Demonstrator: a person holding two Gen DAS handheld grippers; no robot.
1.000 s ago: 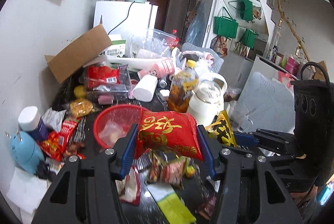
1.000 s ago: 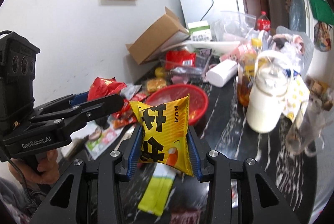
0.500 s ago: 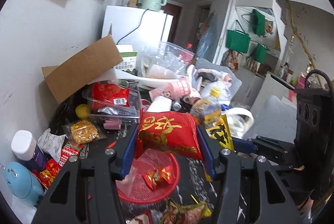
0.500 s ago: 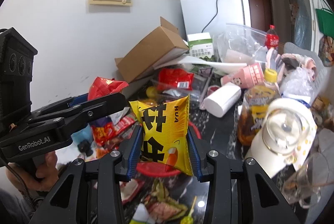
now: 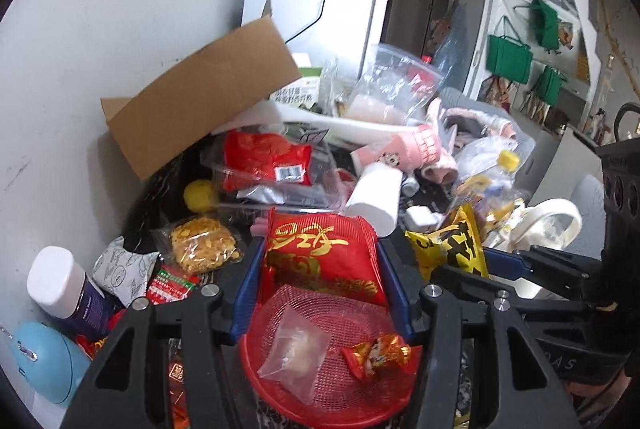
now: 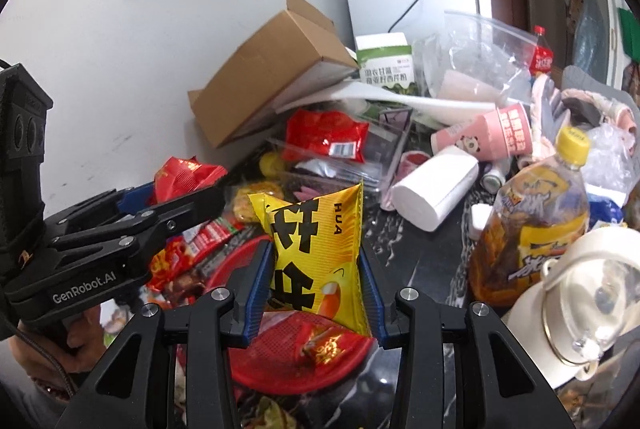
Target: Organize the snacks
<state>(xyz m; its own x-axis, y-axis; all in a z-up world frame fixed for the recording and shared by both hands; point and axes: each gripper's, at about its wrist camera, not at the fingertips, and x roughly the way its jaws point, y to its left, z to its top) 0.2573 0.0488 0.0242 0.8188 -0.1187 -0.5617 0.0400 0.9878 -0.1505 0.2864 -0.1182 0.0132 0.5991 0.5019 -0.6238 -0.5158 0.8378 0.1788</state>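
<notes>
My left gripper (image 5: 320, 269) is shut on a red snack packet with gold lettering (image 5: 320, 257), held over a red mesh basket (image 5: 332, 389). A clear packet (image 5: 296, 349) and a red-gold candy (image 5: 376, 353) lie in the basket. My right gripper (image 6: 316, 269) is shut on a yellow snack packet with black characters (image 6: 316, 249), above the same basket (image 6: 288, 361). In the right wrist view the left gripper (image 6: 192, 197) reaches in from the left with its red packet (image 6: 184, 177). In the left wrist view the yellow packet (image 5: 452, 245) shows at the right.
A cardboard box (image 5: 200, 97) leans on the wall at the back. A clear tub with a red packet (image 5: 264, 161), a white roll (image 5: 376, 197), a pink cup (image 6: 488, 137), a tea bottle (image 6: 532, 229) and a white kettle (image 6: 580, 309) crowd the dark table. Loose snacks (image 5: 200, 245) lie left.
Both grippers moved forward over the table with their packets. The red basket, ahead before, now lies right under the fingers in both views. The grips have not changed.
</notes>
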